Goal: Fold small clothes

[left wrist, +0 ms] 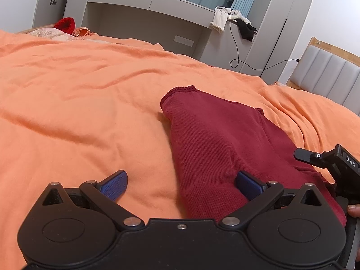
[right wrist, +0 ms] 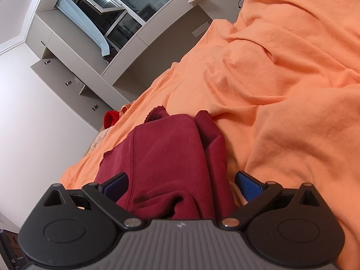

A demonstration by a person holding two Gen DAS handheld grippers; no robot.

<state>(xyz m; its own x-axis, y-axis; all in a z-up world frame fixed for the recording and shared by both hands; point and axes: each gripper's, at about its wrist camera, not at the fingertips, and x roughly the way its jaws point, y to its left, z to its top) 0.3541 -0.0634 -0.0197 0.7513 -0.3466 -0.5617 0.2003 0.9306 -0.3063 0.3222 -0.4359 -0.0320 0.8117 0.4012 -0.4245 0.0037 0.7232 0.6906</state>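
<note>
Maroon garment (left wrist: 216,139) runs under both spread grippers, near end hidden.

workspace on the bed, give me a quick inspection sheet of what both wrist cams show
surface: orange bedsheet, wrinkled, covers the bed.
job's things: dark red knit garment, lying bunched on the sheet, not flat.
clutter: bright red cloth at the far bed edge; white cloth and black cloth draped on the grey shelf unit.
grippers: left gripper open, one blue pad on the garment; right gripper open, fingers astride the garment.
cables: black cable hangs from the shelf.
surroundings: window, padded headboard.
</note>
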